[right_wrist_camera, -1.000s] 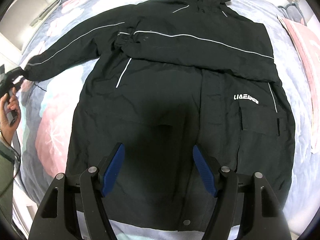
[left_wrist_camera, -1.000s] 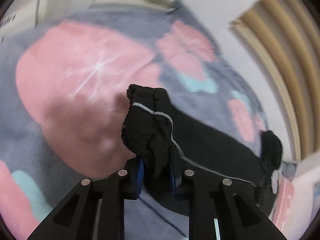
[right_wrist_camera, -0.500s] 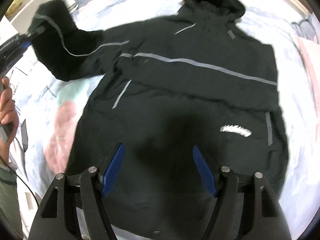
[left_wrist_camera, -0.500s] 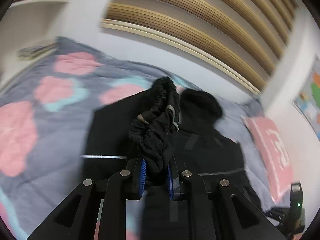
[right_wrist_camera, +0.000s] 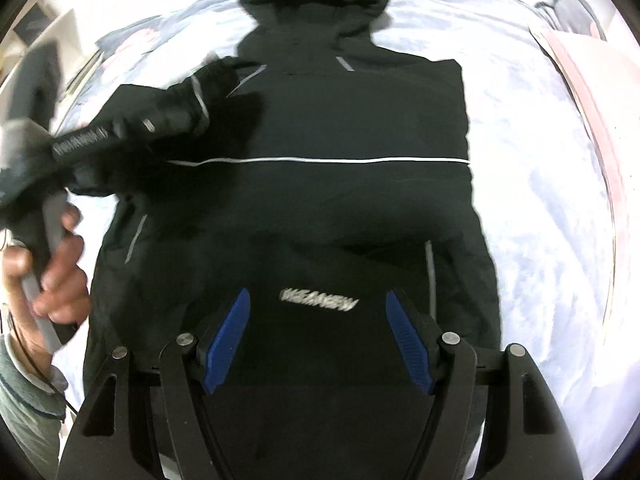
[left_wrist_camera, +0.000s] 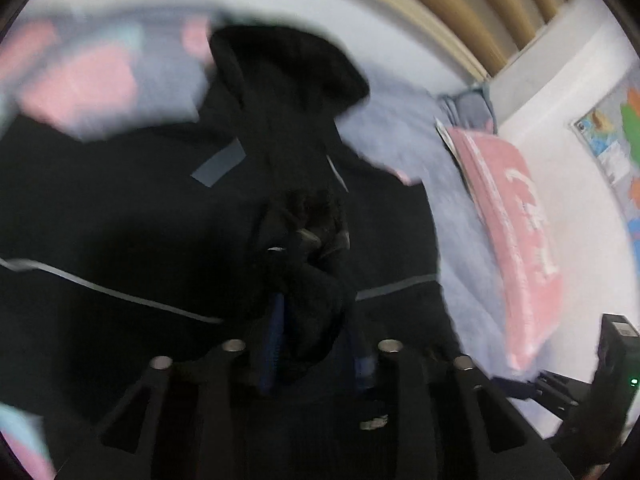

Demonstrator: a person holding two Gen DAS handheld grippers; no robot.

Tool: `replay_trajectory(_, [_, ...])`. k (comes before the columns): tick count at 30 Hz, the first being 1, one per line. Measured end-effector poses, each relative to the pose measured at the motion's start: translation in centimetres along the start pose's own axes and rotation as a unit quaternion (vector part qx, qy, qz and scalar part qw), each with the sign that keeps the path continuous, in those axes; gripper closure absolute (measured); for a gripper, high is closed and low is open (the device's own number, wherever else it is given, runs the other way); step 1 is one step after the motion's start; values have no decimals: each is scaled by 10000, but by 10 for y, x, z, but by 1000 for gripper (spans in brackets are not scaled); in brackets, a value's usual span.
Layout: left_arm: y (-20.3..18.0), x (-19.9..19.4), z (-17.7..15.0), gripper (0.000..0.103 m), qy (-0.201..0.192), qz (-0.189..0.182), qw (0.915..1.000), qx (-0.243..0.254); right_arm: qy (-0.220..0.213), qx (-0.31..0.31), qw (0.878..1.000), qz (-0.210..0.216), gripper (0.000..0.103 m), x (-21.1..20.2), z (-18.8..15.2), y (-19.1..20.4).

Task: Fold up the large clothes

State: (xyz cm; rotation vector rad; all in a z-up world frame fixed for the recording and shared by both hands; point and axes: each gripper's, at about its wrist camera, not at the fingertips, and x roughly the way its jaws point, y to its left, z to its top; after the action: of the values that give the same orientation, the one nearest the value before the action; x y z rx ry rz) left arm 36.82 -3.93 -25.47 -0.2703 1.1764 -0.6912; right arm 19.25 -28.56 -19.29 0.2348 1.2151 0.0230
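Black fabric fills both views: the jacket (right_wrist_camera: 344,184) lies spread front-up on the bed (right_wrist_camera: 532,184), hood (right_wrist_camera: 316,4) at 12 o'clock in the right wrist view, a thin pale stripe (right_wrist_camera: 360,159) running straight across the chest and a blurred white logo (right_wrist_camera: 319,301) lower down.

From 9 o'clock in that view the left gripper (right_wrist_camera: 208,80) reaches in over the jacket's upper chest, with the sleeve cuff (right_wrist_camera: 218,74) bunched at its tip. The person's hand (right_wrist_camera: 52,276) grips its handle at 8 o'clock. In the left wrist view the same cuff (left_wrist_camera: 308,276) is a dark wad clamped between the blue pads (left_wrist_camera: 275,332) of the left gripper (left_wrist_camera: 316,344), above the jacket body, hood (left_wrist_camera: 288,68) at 12 o'clock. This view is heavily motion-blurred.

The right gripper (right_wrist_camera: 320,340) hangs over the jacket's lower front, jaws spread wide, blue pads (right_wrist_camera: 226,340) either side of the logo and holding nothing; whether they touch the cloth cannot be told.

A pink pillow (left_wrist_camera: 516,248) lies on the bed at 3 o'clock in the left wrist view, well apart from the jacket.
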Motion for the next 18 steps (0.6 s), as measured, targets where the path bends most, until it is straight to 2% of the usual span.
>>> replay_trajectory(1, [11, 18, -3, 59, 262, -342, 9987, -274, 23, 51, 10000, 20, 30, 3, 4, -5])
replay_trajectory(2, [19, 30, -8, 59, 450, -497, 9967, -459, 29, 95, 9999, 52, 30, 7, 7, -8])
replay_trajectory(4, [26, 43, -17, 59, 631, -603, 9943, -617, 22, 133, 9999, 85, 30, 12, 15, -11])
replay_trajectory(7, [26, 26, -24, 59, 609, -886, 9924, -596, -36, 144, 9997, 204, 30, 20, 31, -5])
replay_trajectory(9, [22, -4, -26, 58, 470, -1013, 9926, -473, -100, 119, 9995, 292, 30, 29, 46, 5])
replay_trajectory(13, [24, -64, -24, 46, 2, -744, 9970, -208, -135, 171, 9982, 552, 30, 60, 79, 25])
replay_trajectory(18, [58, -118, -18, 46, -562, -55, 9976, -412, 272, 771, 9910, 1065, 30, 119, 108, 34])
